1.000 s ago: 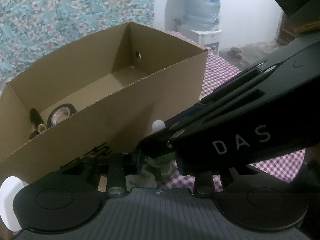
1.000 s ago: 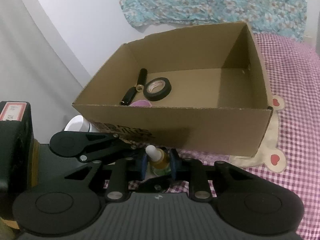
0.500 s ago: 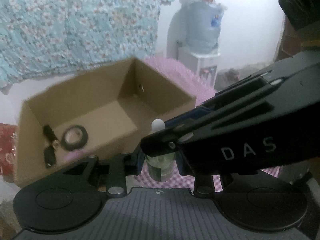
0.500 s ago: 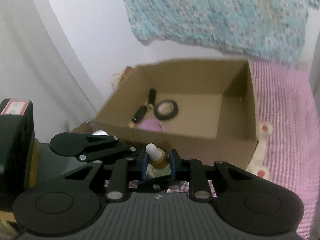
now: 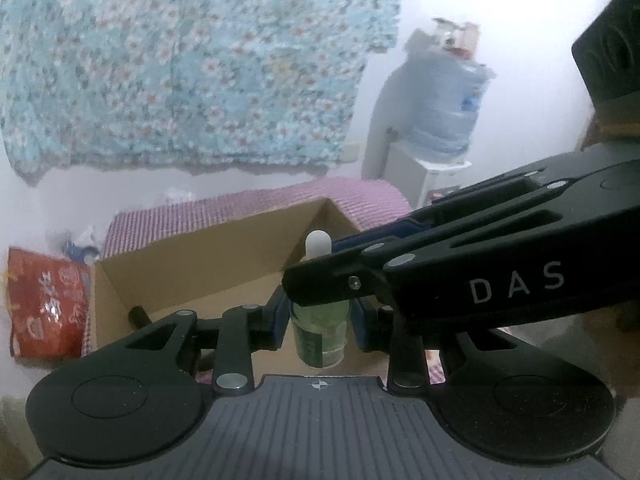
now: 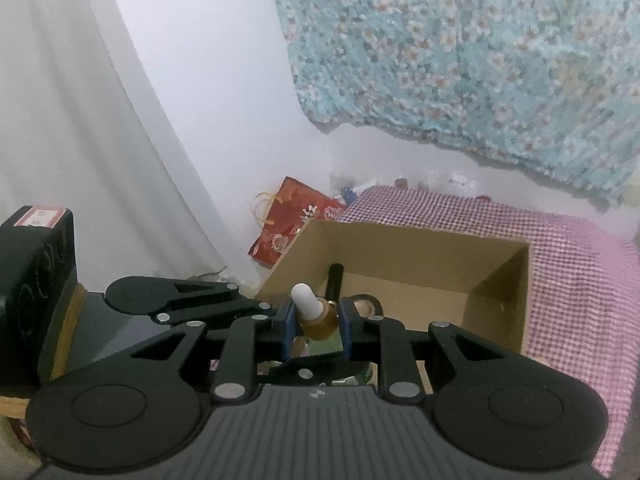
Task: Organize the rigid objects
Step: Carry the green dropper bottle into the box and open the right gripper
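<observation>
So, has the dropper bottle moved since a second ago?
Yes. The dropper bottle, gripped by both grippers, has risen from beside the cardboard box wall to above its open top.

Right gripper hides the bottle's neck; the tape roll shows only partly; background blurred.

1. Dim, cool indoor light in both views; the white wall glows brightest at upper right of the left view.
2. The floral cloth and water jug are smeared.
3. Fisheye bending darkens the corners.
</observation>
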Action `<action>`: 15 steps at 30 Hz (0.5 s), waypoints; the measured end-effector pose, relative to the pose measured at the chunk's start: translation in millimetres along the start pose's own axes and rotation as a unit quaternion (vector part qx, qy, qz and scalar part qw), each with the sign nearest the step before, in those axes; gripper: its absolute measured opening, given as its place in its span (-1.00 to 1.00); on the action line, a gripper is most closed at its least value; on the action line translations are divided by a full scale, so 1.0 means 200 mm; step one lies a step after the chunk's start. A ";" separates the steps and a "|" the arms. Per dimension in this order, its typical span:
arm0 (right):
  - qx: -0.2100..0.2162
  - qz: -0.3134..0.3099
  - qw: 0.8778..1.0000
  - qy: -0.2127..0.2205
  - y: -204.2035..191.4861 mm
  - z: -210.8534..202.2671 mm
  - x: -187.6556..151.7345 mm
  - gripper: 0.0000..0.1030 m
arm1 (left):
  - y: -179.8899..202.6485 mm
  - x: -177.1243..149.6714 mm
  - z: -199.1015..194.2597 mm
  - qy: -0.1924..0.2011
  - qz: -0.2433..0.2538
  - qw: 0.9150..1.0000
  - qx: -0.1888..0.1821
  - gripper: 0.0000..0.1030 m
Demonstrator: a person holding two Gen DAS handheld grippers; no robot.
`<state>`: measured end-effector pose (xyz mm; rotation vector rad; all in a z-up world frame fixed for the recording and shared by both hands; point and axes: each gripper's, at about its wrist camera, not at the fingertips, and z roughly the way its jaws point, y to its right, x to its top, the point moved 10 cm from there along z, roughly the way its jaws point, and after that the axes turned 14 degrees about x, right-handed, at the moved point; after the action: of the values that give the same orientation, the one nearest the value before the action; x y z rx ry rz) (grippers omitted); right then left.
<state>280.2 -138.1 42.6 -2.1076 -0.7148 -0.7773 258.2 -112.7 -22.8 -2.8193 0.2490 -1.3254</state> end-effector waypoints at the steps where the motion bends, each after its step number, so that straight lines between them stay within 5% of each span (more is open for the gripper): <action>1: 0.003 0.004 1.000 -0.005 0.03 0.04 0.01 -0.52 | -0.02 0.00 0.04 -0.011 -0.004 1.000 0.003 -0.39; 15: 0.027 0.105 0.990 -0.086 0.48 0.48 -0.21 -0.51 | -0.11 -0.25 0.57 -0.167 -0.028 0.985 0.021 -0.39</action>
<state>345.9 -124.1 -81.6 -2.1764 -0.5828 -0.4615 317.3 -89.1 -131.8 -2.9677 0.1321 -0.8297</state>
